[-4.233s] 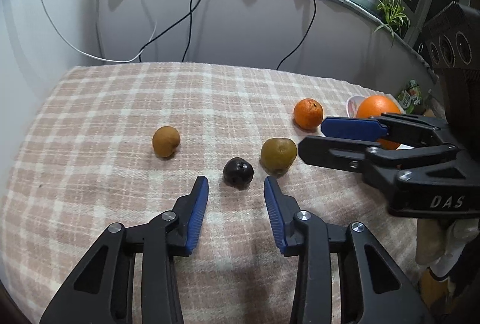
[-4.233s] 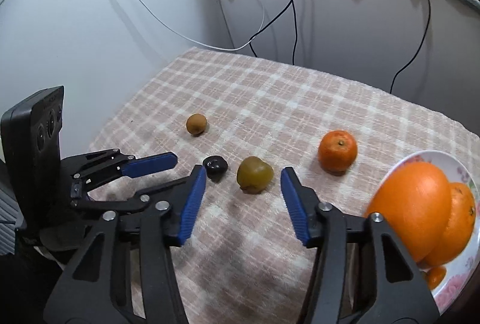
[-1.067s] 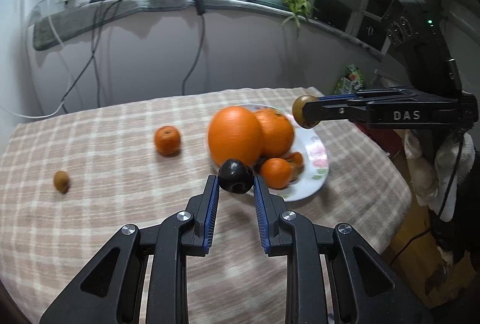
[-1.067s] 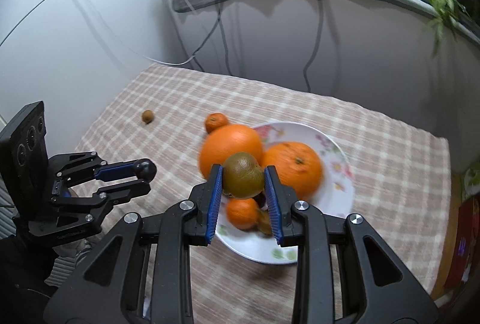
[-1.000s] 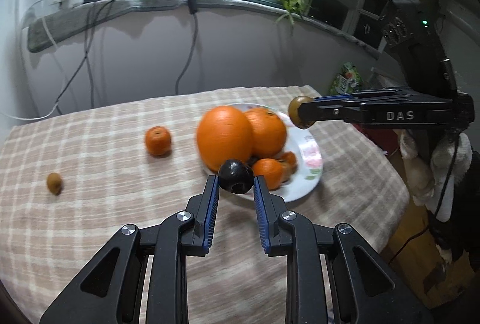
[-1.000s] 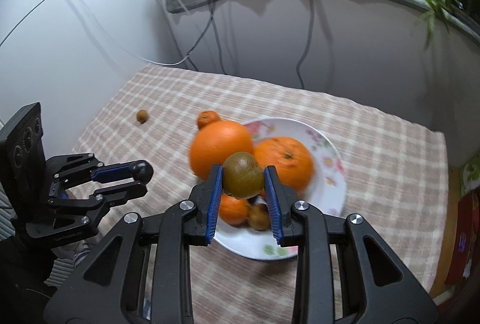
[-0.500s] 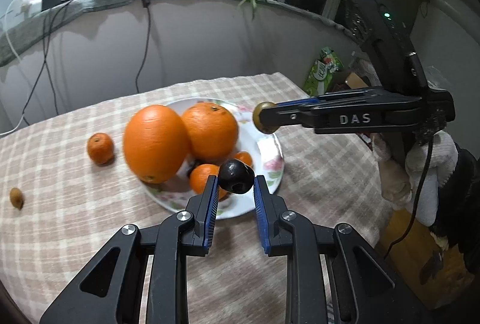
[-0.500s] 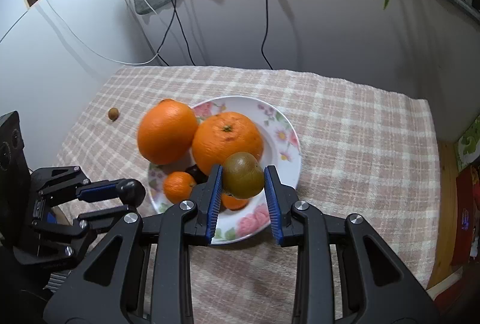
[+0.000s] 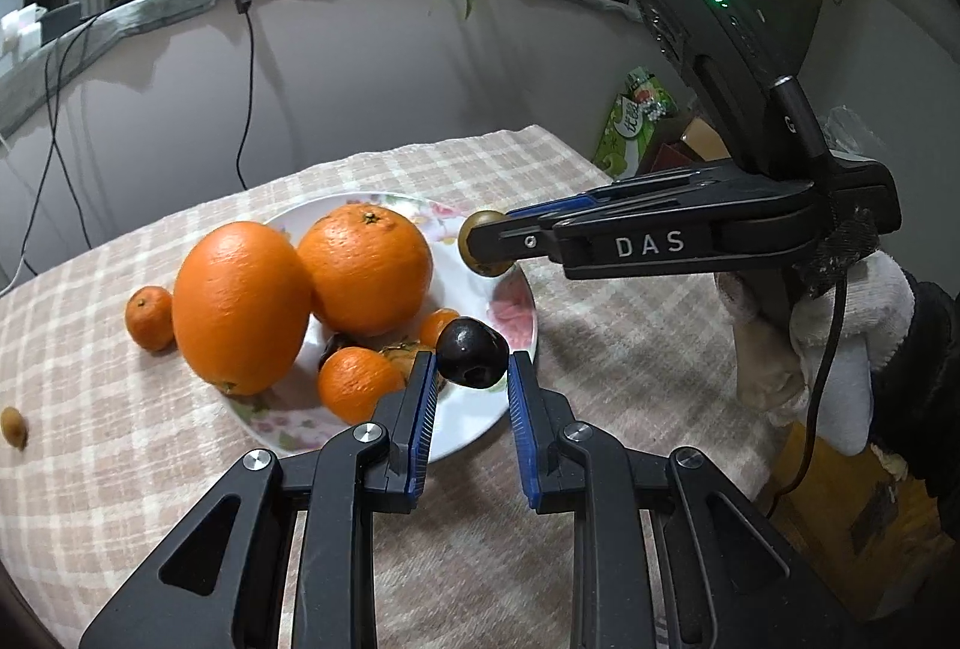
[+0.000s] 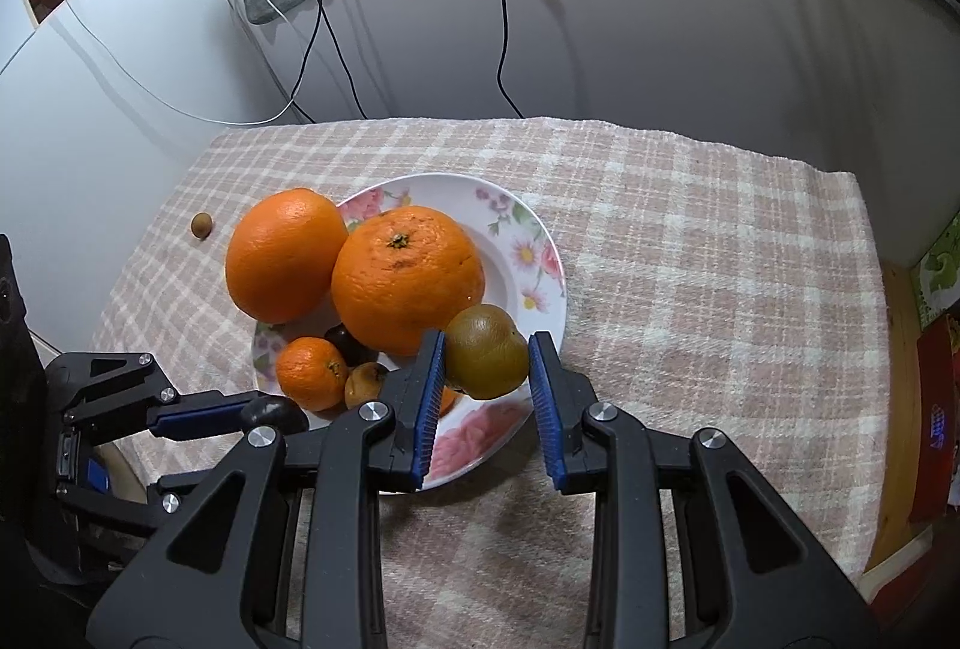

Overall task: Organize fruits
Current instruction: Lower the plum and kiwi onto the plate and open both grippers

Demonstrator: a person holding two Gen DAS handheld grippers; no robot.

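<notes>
Lower both fruits onto bare plate [image 10: 528,241] before releasing: left gripper [image 9: 467,385] clamps the plum [image 9: 471,352], right gripper [image 10: 486,370] the kiwi [image 10: 486,352].

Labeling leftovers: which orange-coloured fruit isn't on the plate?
The small mandarin, alone on the checked cloth beside the flowered plate. The two big oranges and other small mandarins sit on the plate.

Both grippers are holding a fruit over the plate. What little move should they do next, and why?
Probably lower a bit, then open. The left gripper is shut on the dark plum and the right gripper on the green-brown kiwi, both above the flowered plate. The plate's near side looks bare beside the big oranges, so the fruits could settle there rather than drop and roll.
</notes>
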